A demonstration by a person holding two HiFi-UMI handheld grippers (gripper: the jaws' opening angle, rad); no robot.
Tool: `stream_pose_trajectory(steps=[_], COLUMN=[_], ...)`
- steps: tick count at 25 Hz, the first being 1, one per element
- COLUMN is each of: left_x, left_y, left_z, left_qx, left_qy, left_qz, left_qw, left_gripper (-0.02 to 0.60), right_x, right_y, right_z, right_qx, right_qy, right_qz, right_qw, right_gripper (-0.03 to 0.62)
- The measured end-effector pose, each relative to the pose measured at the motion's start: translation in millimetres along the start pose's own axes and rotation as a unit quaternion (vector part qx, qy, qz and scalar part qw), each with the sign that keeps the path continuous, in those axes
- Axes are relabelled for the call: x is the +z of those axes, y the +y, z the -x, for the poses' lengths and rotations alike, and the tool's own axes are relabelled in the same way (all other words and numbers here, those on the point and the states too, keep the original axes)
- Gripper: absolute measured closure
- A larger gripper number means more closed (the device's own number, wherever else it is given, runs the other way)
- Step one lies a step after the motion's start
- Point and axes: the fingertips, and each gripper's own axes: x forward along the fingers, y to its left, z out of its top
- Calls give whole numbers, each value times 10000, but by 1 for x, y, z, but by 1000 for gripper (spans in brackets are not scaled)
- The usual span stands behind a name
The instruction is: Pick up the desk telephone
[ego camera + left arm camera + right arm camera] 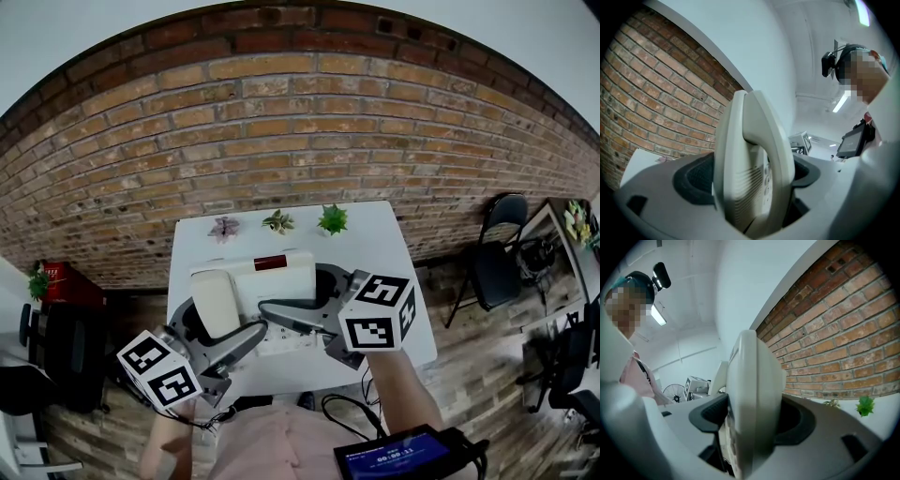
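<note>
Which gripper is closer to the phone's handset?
Left. The left gripper clamps the phone at the end where the handset rests. The right gripper clamps the opposite end, away from the handset.

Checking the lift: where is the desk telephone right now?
In the head view's centre, the desk telephone sits clamped between left gripper and right gripper over the white table, near three small plants.

Bright, even light; strong fisheye distortion
</note>
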Motion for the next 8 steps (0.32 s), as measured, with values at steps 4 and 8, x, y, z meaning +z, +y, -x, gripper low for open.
stream_pose_trajectory(steps=[4,8], left_x=[-2,-5], left_y=[0,0], left_z=[-2,-5], left_qx=[-6,-18], left_qy=[12,25], left_qz=[-4,19], left_qw=[10000,10000], left_gripper=[126,126], right_x=[-1,-4], right_y=[-2,-4], right_z=[1,4], right_qx=[-9,-28], right_qy=[-2,7], right_qz=[9,-12], right_qw=[10000,10000], right_gripper=[292,292])
